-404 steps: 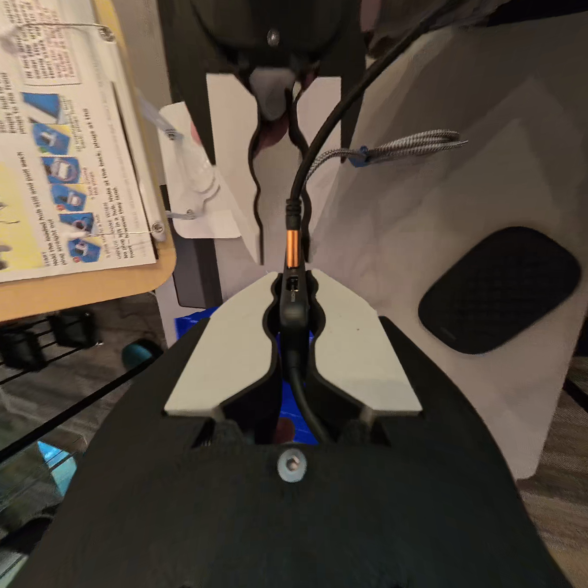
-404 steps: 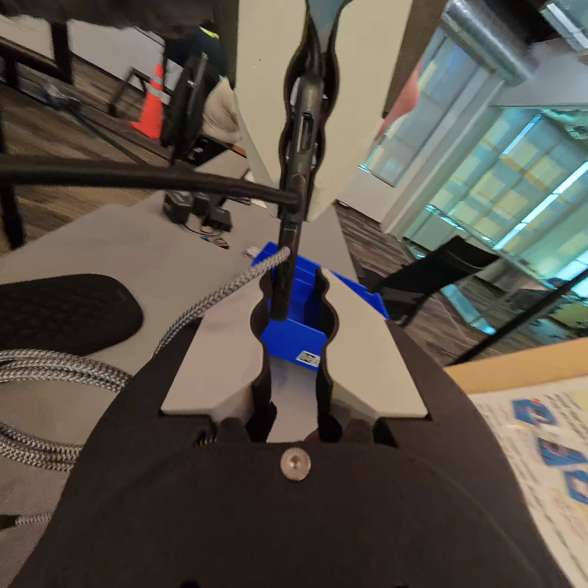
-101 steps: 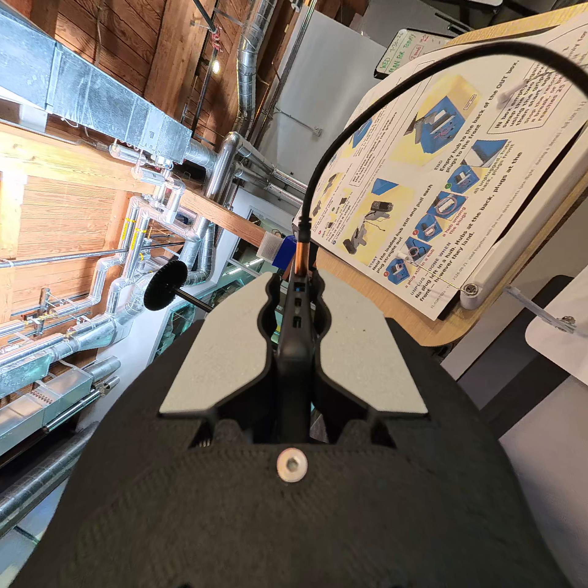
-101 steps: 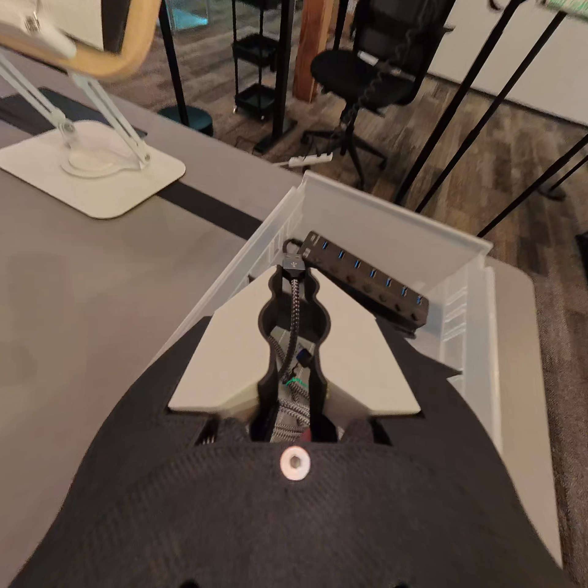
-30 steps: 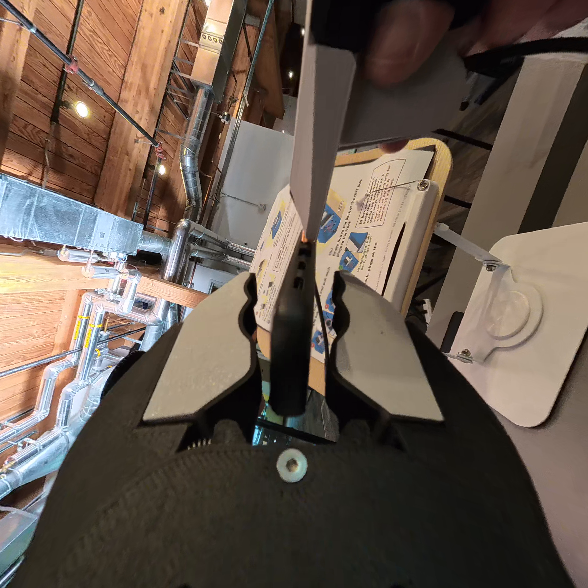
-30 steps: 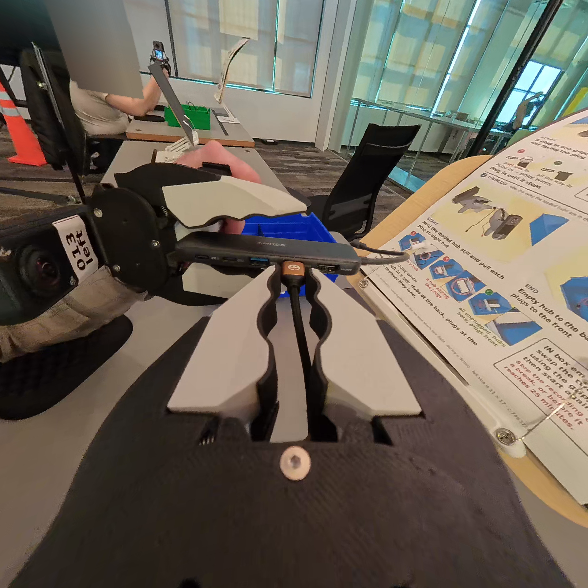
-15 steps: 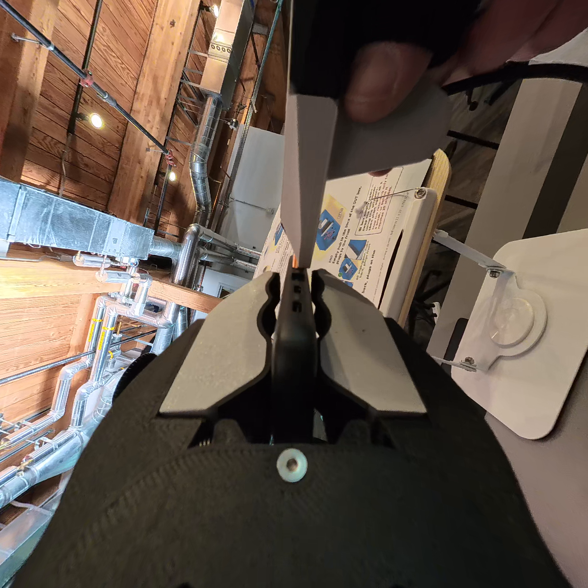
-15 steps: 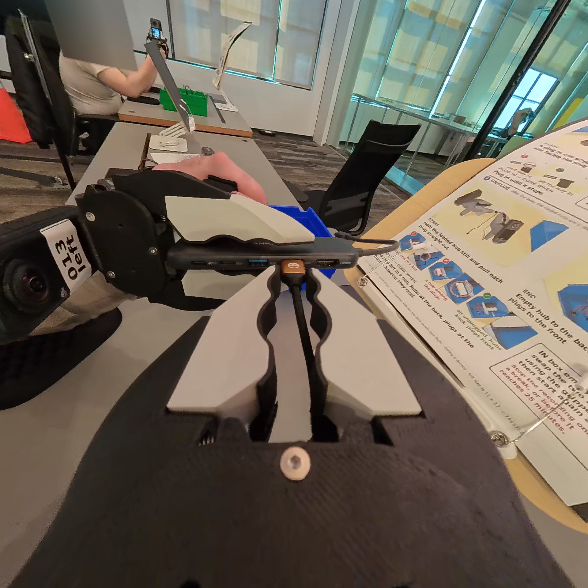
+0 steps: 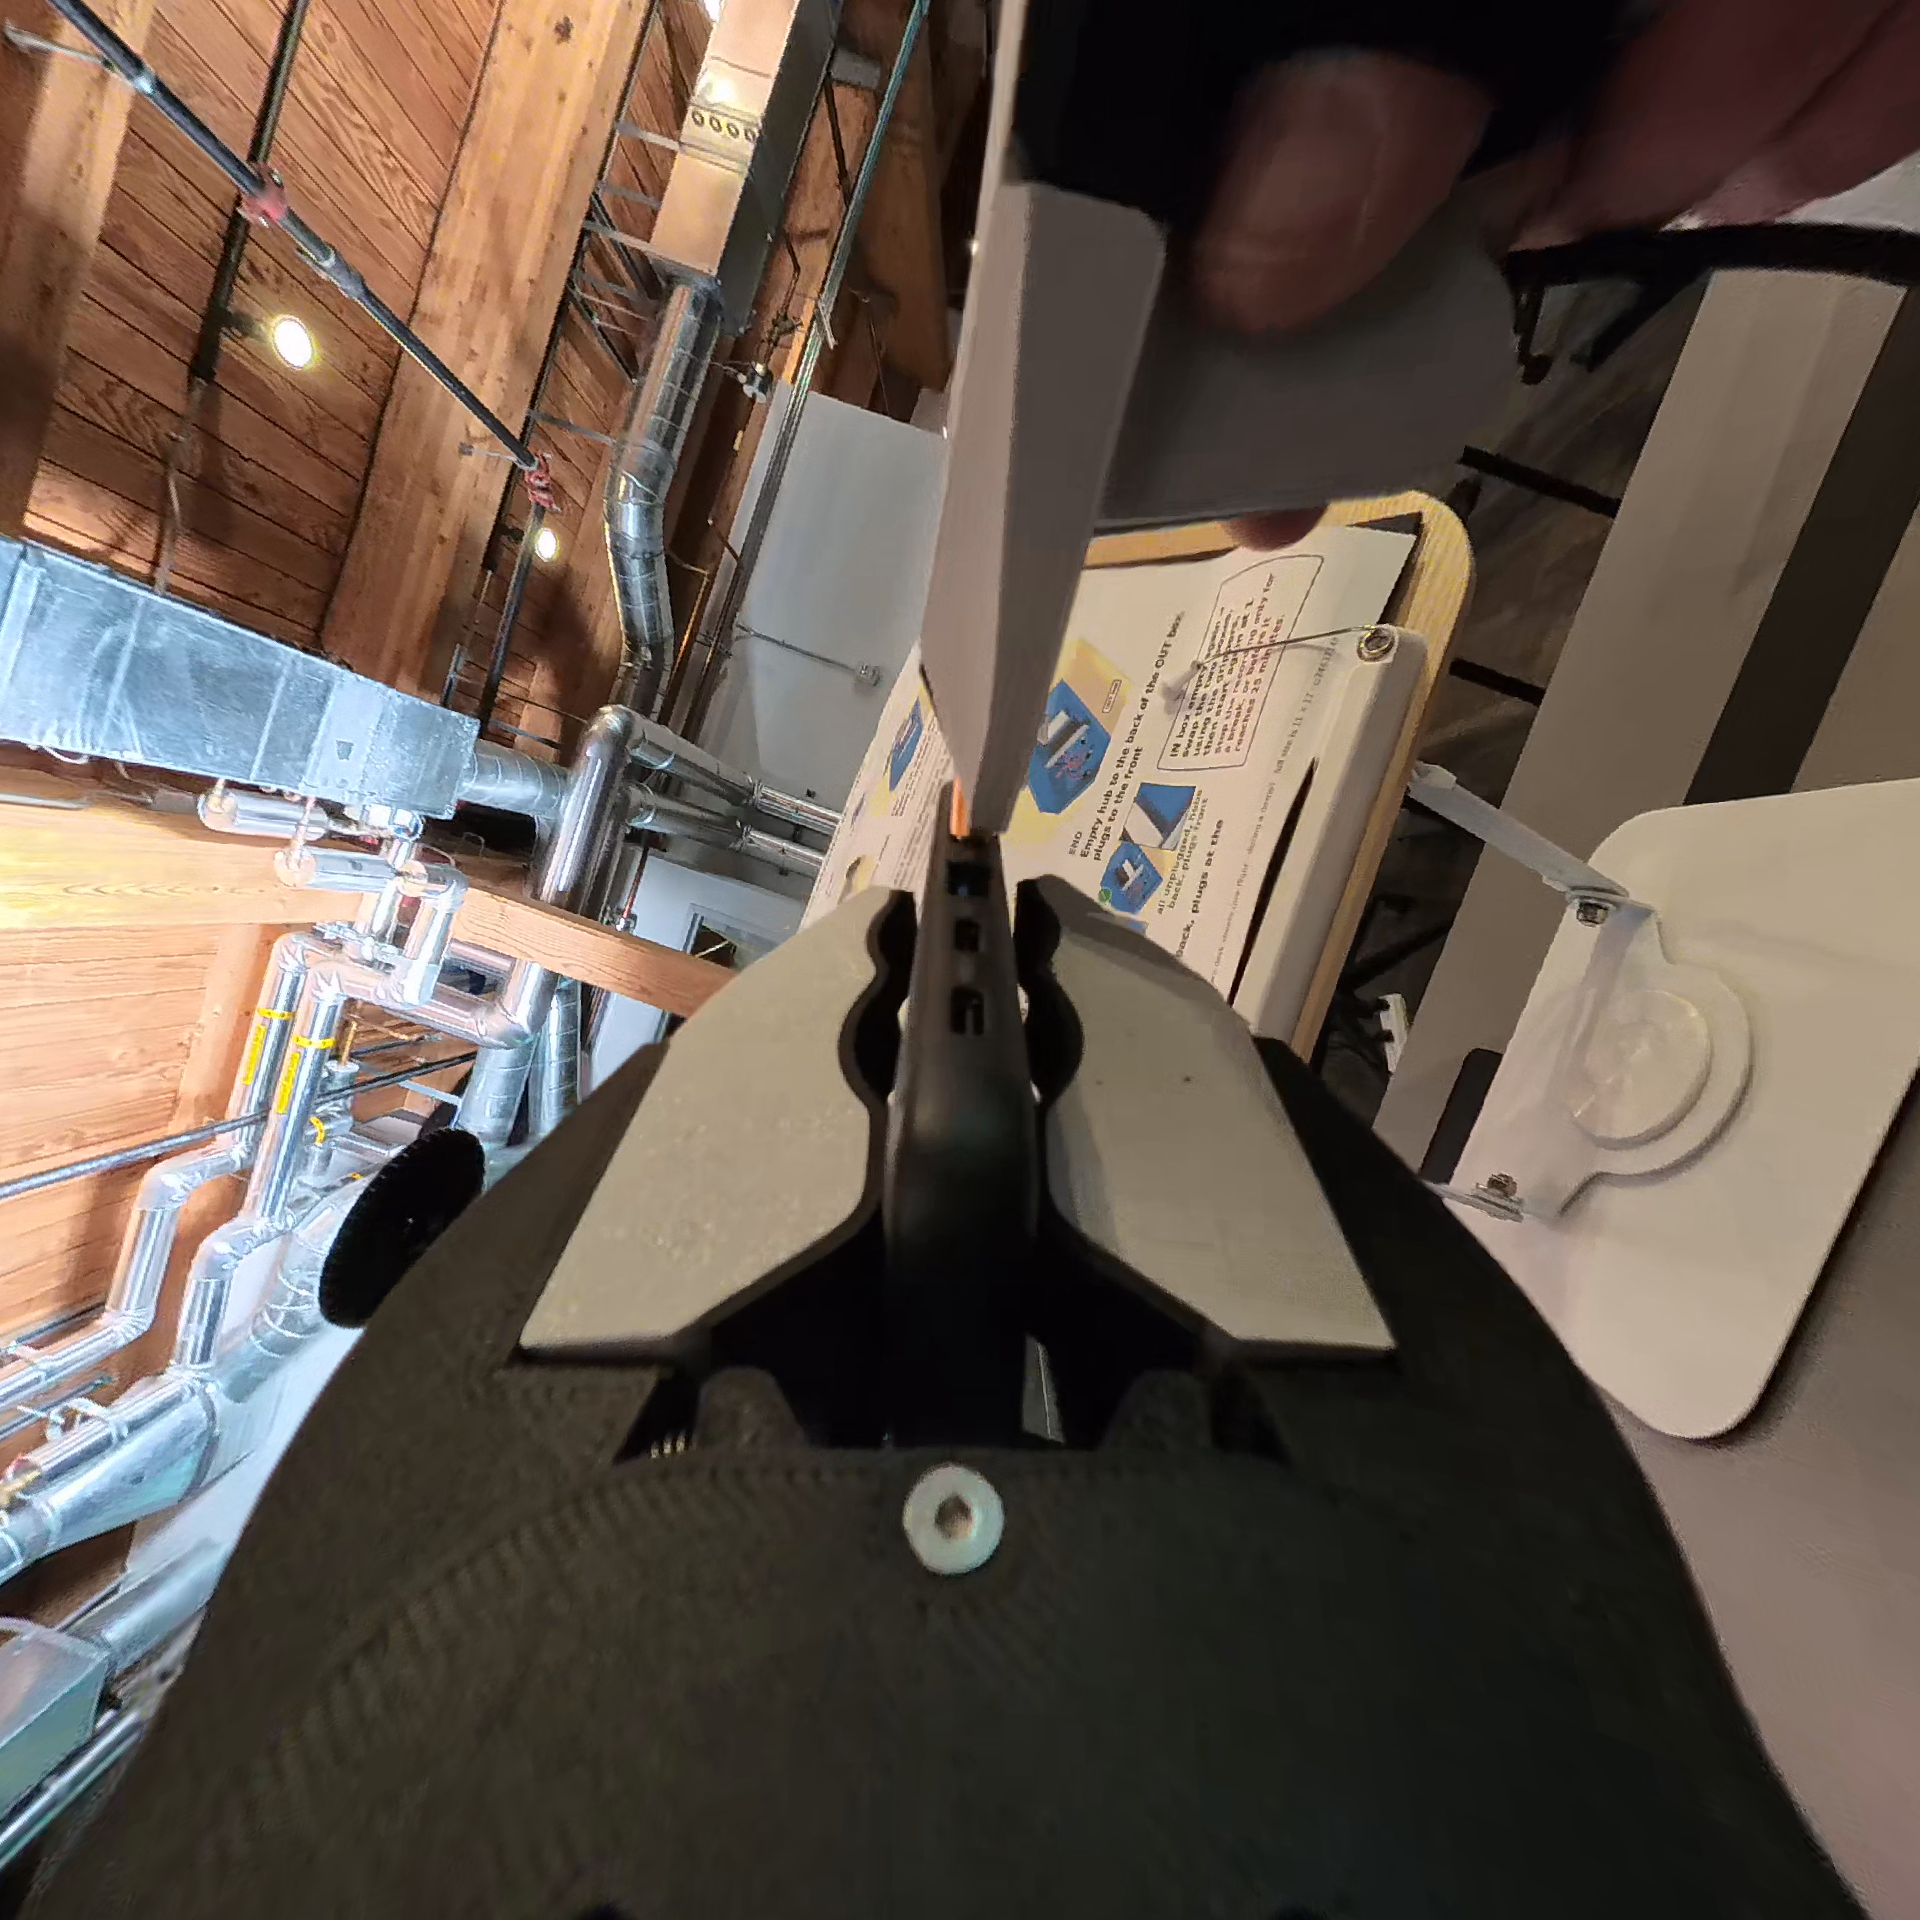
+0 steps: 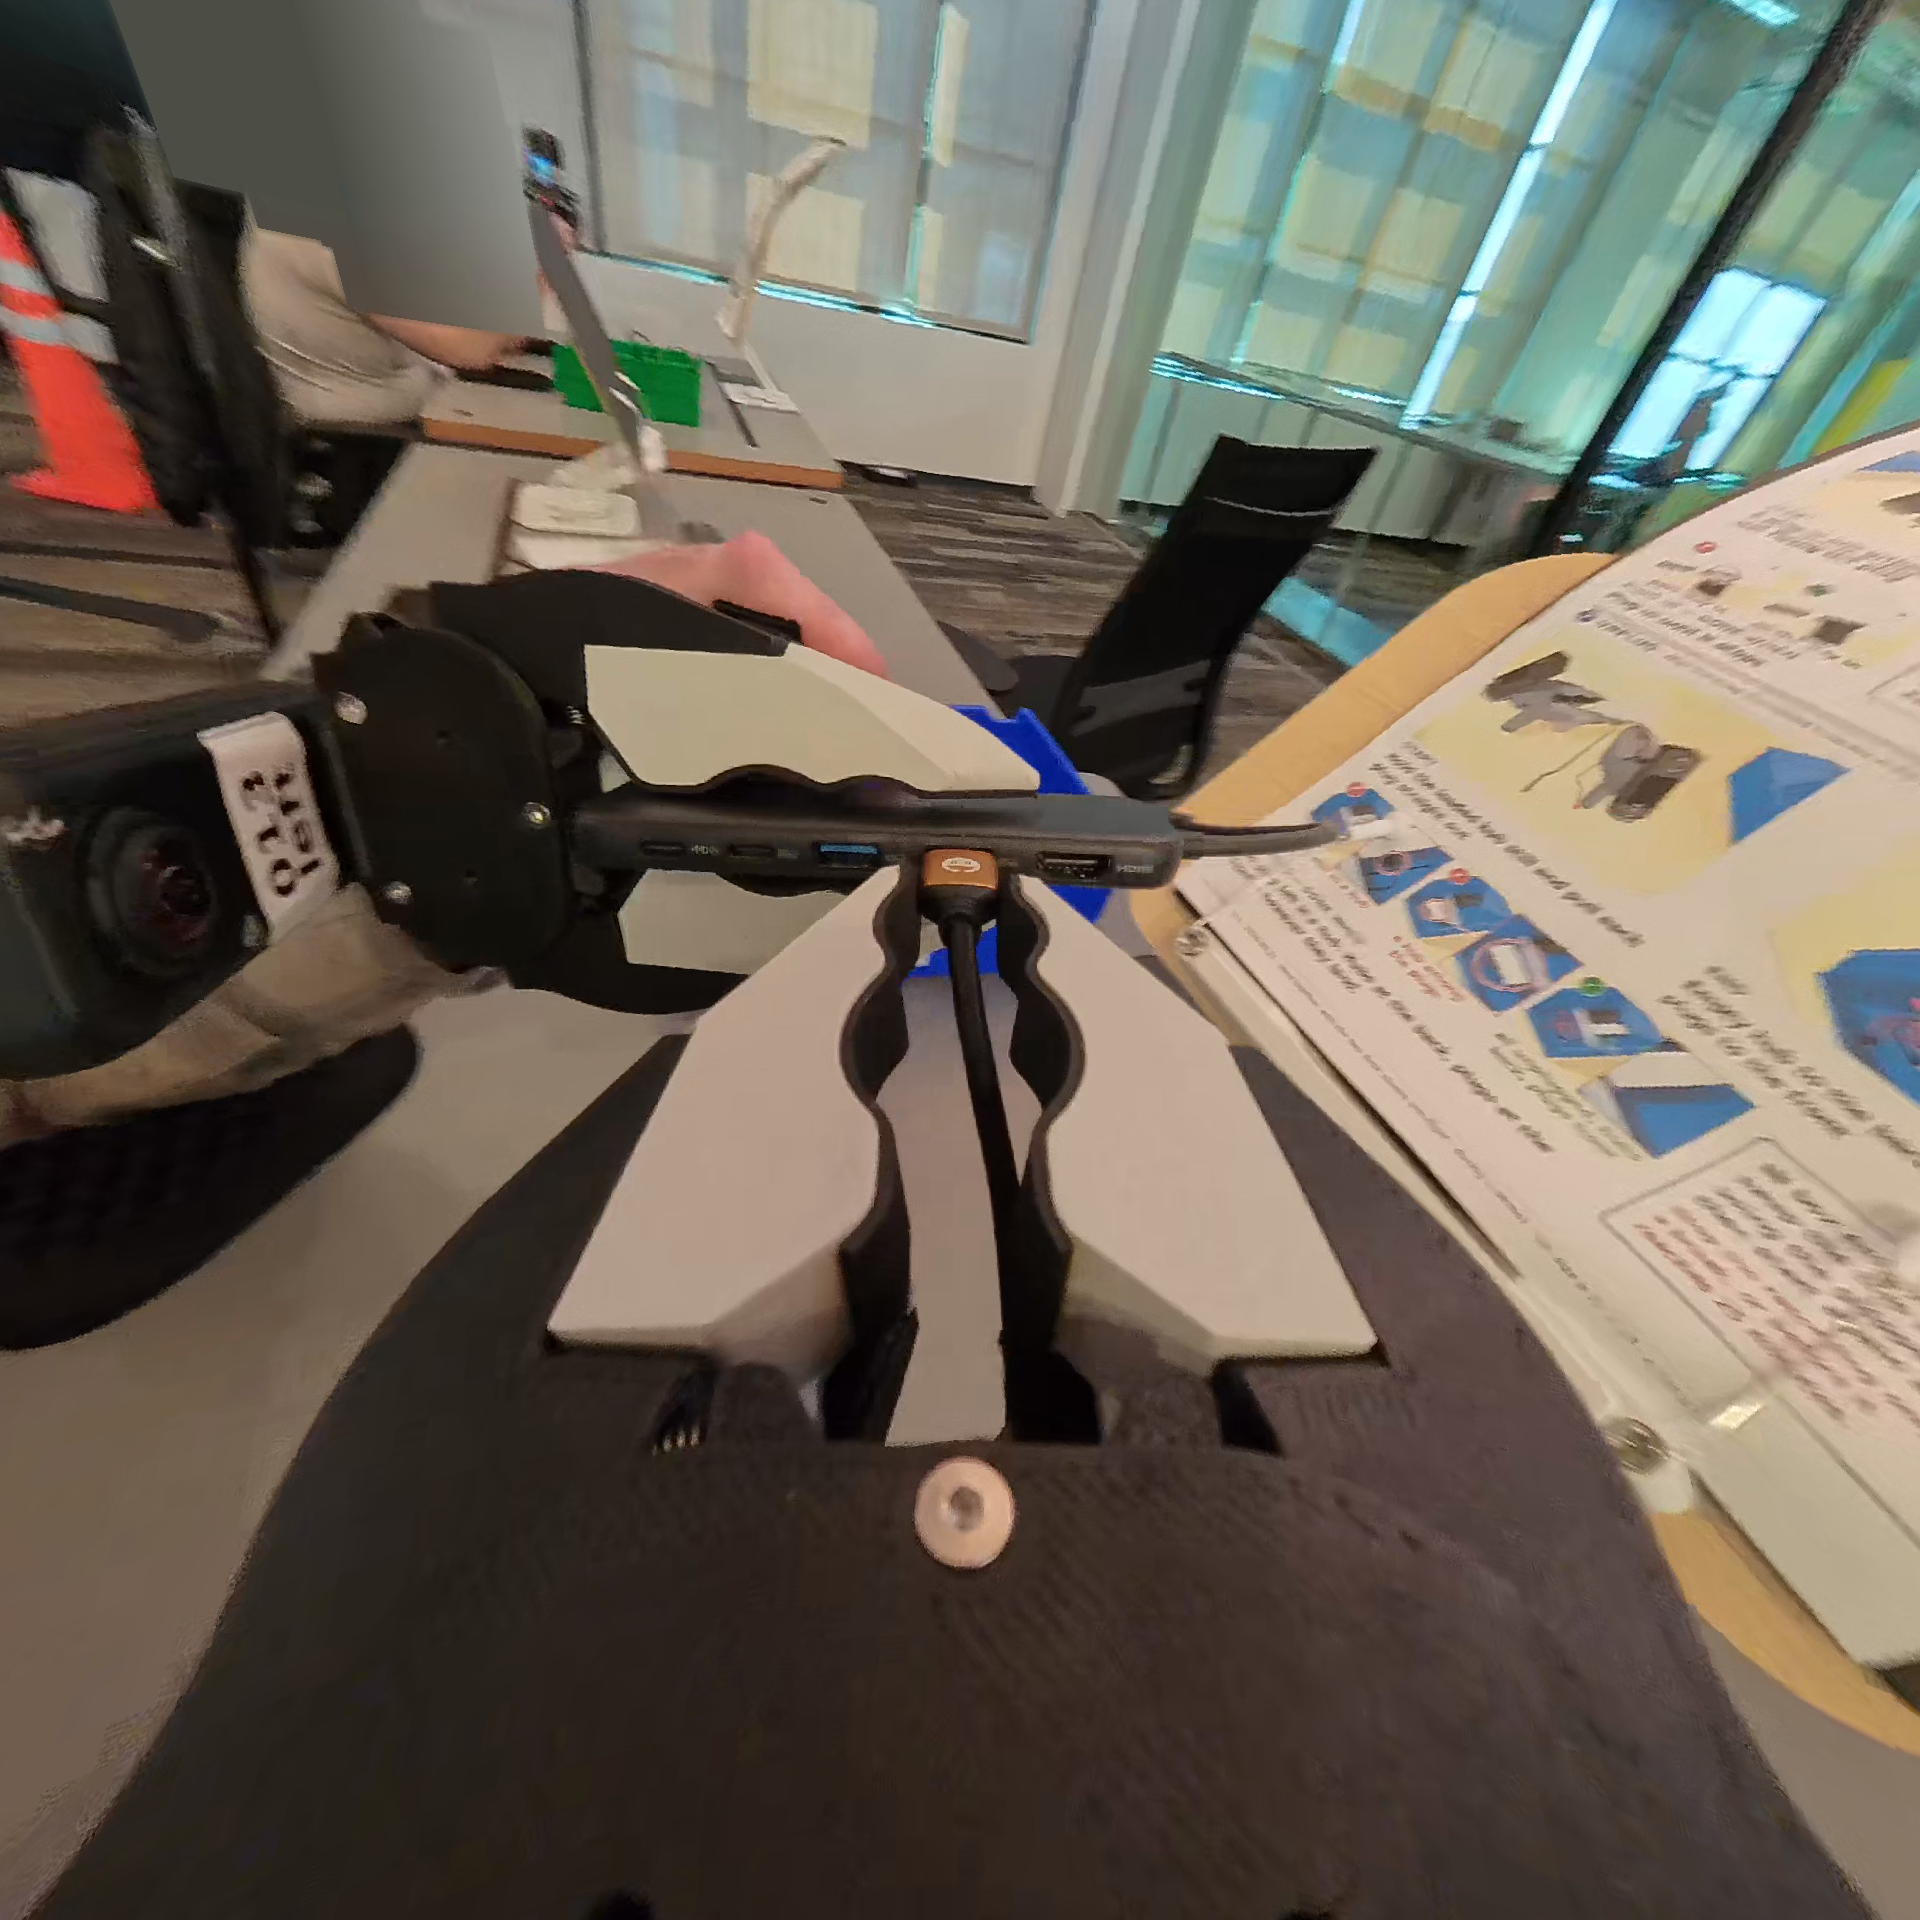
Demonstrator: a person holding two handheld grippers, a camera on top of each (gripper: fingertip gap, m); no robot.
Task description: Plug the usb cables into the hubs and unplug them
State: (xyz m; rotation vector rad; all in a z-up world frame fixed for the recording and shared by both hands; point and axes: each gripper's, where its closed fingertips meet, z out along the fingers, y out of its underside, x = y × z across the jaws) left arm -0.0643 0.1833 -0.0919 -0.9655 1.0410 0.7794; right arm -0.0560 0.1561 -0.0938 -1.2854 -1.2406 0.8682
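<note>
A slim dark hub lies level in the right wrist view, with a row of ports facing me. My left gripper is shut on it; the hub shows edge-on between its fingers. My right gripper is shut on the orange USB plug, which sits in a port in the hub's side. The plug's black cable runs back between my right fingers. In the left wrist view the right gripper's fingers come down from above onto the plug, with a hand behind them.
An instruction sheet on a wooden board stands to the right, on a white stand base. A blue bin is behind the hub. A black mat lies at left on the grey table. A person sits at a far desk. My two grippers' fingertips are within a few centimetres of each other.
One second ago my left gripper was open around the hub; it has since shut on it. My right gripper has stayed shut on the plug in the hub.
</note>
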